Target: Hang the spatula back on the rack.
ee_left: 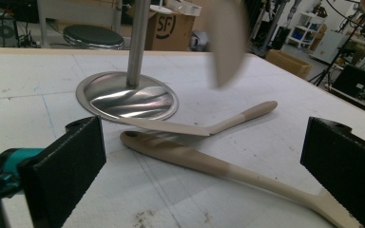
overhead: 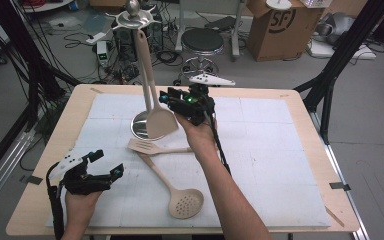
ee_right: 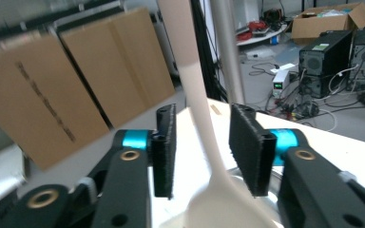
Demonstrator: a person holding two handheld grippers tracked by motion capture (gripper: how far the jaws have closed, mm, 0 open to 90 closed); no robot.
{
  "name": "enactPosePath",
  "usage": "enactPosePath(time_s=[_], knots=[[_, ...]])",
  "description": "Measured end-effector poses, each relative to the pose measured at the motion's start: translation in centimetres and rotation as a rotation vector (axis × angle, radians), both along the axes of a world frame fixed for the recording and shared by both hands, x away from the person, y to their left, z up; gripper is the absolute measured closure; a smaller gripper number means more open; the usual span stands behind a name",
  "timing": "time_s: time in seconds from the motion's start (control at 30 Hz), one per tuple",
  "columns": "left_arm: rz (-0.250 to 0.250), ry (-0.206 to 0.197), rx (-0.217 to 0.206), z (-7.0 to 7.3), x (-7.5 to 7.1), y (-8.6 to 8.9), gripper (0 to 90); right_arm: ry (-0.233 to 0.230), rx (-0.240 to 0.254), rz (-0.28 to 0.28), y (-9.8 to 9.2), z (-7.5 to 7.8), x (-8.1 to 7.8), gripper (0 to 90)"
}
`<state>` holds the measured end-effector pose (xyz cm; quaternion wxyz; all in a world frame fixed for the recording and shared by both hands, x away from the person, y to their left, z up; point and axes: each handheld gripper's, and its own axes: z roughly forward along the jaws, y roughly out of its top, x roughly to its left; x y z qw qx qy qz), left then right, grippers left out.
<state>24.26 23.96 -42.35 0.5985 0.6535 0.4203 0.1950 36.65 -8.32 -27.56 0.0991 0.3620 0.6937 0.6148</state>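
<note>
- Wooden table [overhead: 310,150], covered almost edge to edge by a white mat [overhead: 270,165].
- Steel utensil stand [overhead: 141,75] upright near the far edge of the table, a little left of centre; round base [ee_left: 123,97] flat on the mat, thin pole rising to a ring of hooks at the top.
- Cream turner [overhead: 154,100] hanging from the top of the stand, handle running down beside the pole, blade low over the base; blurred in the left gripper view [ee_left: 225,40].
- Right gripper [overhead: 172,100] raised at the turner's blade end, jaws to either side of the neck [ee_right: 204,128]; pads standing clear of it with a gap on both sides, so open and not gripping.
- Cream perforated spoon [overhead: 172,187] lying flat near the middle of the table, bowl toward the near edge, handle pointing toward the stand.
- Cream slotted turner [overhead: 152,147] lying flat just in front of the base, crossing the tip of the spoon's handle.
- Left gripper [overhead: 107,162] resting low near the near left corner of the table, jaws wide open and empty, aimed at the two lying utensils.
</note>
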Motion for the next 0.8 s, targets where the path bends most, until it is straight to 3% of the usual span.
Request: enactPosePath(time_s=[0.17,0.27,0.47,0.8], knots=[[-0.004,-0.002,0.007,0.0,0.1,-0.3,1.7,-0.006,0.062,-0.020,-1.1,0.7,-0.2,55.3],[-0.002,-0.001,0.005,0.0,0.0,-0.2,1.7,0.024,0.113,-0.010,-1.6,1.1,0.2,55.8],[-0.005,0.001,-0.001,0.0,-0.1,-0.3,1.7,0.000,0.193,-0.007,-2.5,2.1,0.7,55.8],[0.002,0.000,-0.012,0.0,-0.2,0.0,1.7,-0.042,0.242,-0.045,-2.9,4.2,1.6,55.7]])
